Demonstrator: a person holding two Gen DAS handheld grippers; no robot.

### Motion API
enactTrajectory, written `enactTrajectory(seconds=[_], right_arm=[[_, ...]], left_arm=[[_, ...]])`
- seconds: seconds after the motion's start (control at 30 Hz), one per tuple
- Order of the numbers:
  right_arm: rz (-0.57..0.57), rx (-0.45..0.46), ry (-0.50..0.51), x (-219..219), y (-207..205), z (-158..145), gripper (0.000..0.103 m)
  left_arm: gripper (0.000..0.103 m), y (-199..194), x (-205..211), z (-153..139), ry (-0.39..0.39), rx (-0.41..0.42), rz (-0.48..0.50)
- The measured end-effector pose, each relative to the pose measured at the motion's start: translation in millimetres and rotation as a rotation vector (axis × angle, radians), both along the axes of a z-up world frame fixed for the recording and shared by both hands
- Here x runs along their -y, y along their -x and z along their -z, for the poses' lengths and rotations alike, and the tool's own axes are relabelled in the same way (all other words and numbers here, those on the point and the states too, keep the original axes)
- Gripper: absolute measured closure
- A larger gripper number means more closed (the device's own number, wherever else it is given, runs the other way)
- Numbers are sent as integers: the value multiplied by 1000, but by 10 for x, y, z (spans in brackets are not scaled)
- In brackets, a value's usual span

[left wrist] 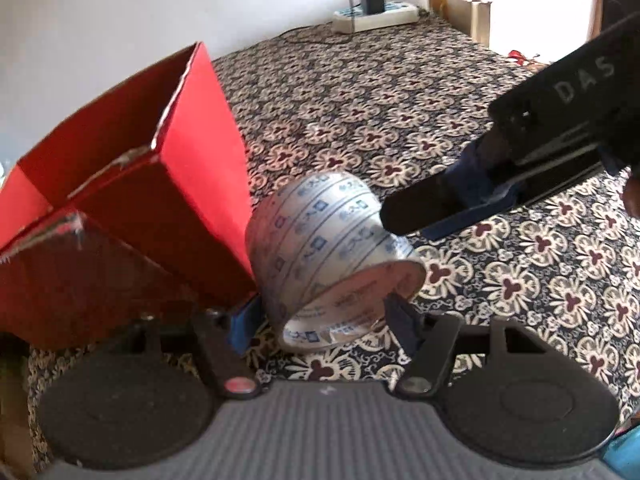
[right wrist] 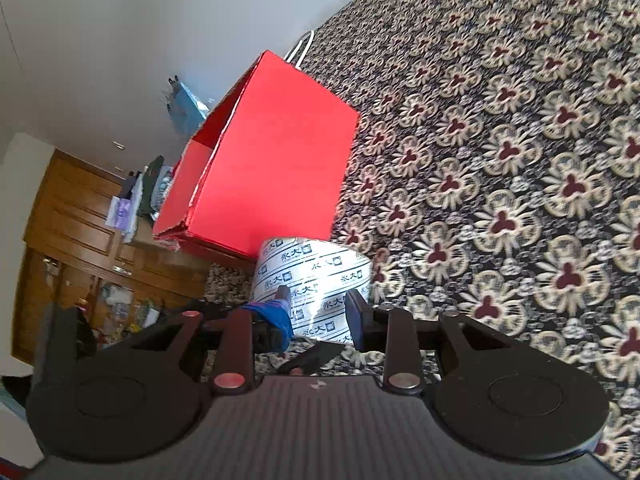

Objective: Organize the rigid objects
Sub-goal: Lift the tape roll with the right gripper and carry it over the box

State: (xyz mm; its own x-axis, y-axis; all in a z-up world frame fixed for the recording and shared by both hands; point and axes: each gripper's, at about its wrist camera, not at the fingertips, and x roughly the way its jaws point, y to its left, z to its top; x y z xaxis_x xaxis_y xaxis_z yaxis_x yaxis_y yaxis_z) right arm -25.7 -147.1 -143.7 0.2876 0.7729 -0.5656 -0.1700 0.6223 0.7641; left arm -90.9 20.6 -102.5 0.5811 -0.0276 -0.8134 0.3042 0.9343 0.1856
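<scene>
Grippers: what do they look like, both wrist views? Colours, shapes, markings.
Both are black. Each has two round discs flanking a ribbed grey centre plate, with angled linkage arms on silver pivots; one left gripper pivot looks red. Fingers carry blue pads. Seen from the left wrist, the right gripper has a long black body with white letters "DAS". No cables or sleeves visible.

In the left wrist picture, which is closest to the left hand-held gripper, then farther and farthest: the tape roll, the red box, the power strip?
From the left hand-held gripper:
1. Tape roll, right between its fingers.
2. Red box, just beside the roll, on the picture's left.
3. Power strip, far back by the wall.
</scene>
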Motion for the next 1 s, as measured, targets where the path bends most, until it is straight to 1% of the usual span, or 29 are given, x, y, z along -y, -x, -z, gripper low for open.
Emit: enactTrajectory(seconds=[0.1,0.17,0.2,0.3,0.4,0.53,0.7,0.77,0.9,0.97,1.0], right_arm=[[-5,-28,-45,-65,-60,43,86],[16,-35,-54,-84,-111,61,84],[22,-39,-57,-90,-139,62,84],[42,-66,-80,-50,-200,105,82],[61,-98,-107,11,-240,154,79],[91,-113,-121,95,-217,190,77],[78,-110,-112,190,-161,182,75],[89,-116,-112,263,-114,199,74],[113,-121,-108,406,14,173,73],[144,-101,-92,460,93,114,73],[162,-89,-81,476,146,79,73]], left_arm=[[51,-70,-34,48,-18,-16,-41],[76,-103,-64,76,-40,-18,-69],[81,-126,-95,88,-46,-22,-88],[83,-157,-177,62,-10,-26,-129],[85,-156,-204,51,8,-25,-151],[87,-122,-156,48,8,-21,-150],[94,-96,-154,7,53,-35,-152],[98,-89,-135,-11,57,-26,-146],[98,-125,-95,-91,65,1,-113],[98,-129,-67,-146,63,19,-84],[98,-126,-61,-189,75,28,-62]])
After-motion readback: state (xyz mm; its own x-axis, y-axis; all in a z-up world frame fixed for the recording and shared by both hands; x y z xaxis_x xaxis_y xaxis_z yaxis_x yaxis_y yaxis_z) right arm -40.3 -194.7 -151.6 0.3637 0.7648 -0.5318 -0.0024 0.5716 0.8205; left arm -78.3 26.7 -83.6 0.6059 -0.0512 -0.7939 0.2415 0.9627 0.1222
